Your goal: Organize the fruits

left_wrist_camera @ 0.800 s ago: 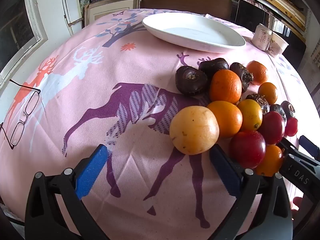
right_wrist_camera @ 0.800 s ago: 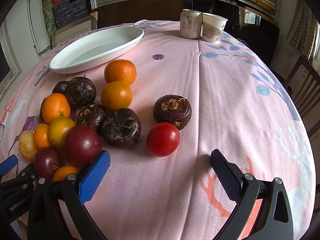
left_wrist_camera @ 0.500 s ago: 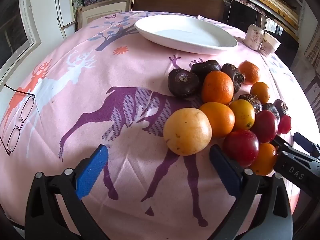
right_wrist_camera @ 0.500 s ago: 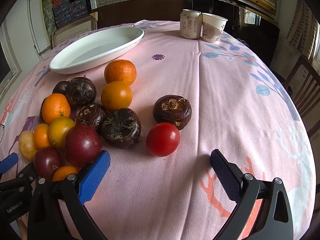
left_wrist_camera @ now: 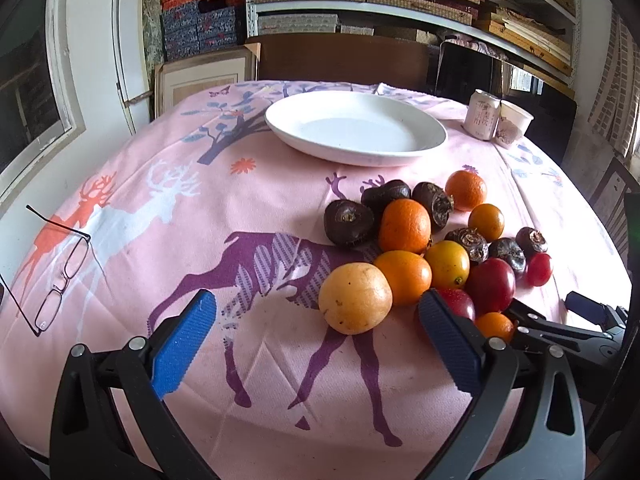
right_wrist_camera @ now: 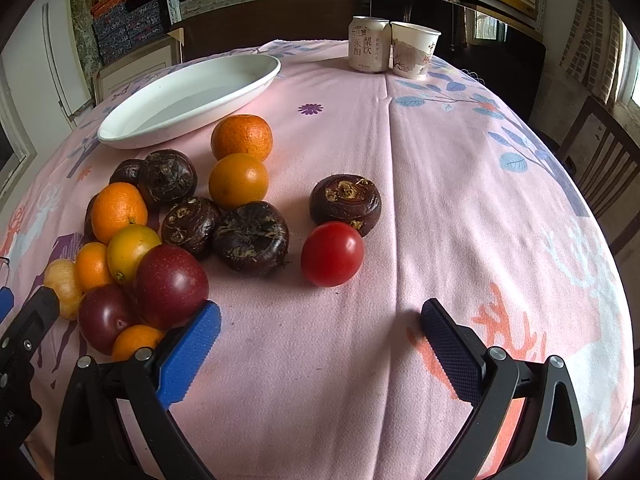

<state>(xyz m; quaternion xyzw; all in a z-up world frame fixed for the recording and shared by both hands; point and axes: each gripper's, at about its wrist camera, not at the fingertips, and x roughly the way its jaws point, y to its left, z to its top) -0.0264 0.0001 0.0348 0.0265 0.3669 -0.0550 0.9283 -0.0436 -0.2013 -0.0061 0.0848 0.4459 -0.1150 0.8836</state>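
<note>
A heap of fruit lies on the pink tablecloth: oranges (left_wrist_camera: 404,225), dark brown water chestnuts (right_wrist_camera: 251,237), dark red plums (right_wrist_camera: 170,285), a red tomato (right_wrist_camera: 331,253) and a big yellow fruit (left_wrist_camera: 355,298). Behind it sits an empty white oval plate (left_wrist_camera: 356,128). My left gripper (left_wrist_camera: 320,336) is open over the cloth, the yellow fruit just ahead between its blue pads, untouched. My right gripper (right_wrist_camera: 320,340) is open too, short of the tomato, its left pad close to a plum. Each gripper shows at the edge of the other's view.
A drink can (right_wrist_camera: 368,43) and a paper cup (right_wrist_camera: 414,50) stand at the table's far side. Folded glasses (left_wrist_camera: 60,272) lie on the cloth at the left. A wooden chair (right_wrist_camera: 600,168) is at the right; shelves with boxes line the back wall.
The left gripper has tilted up and drawn back a little, so the fruit and plate sit lower in its view and the shelves show. The right gripper has stayed put.
</note>
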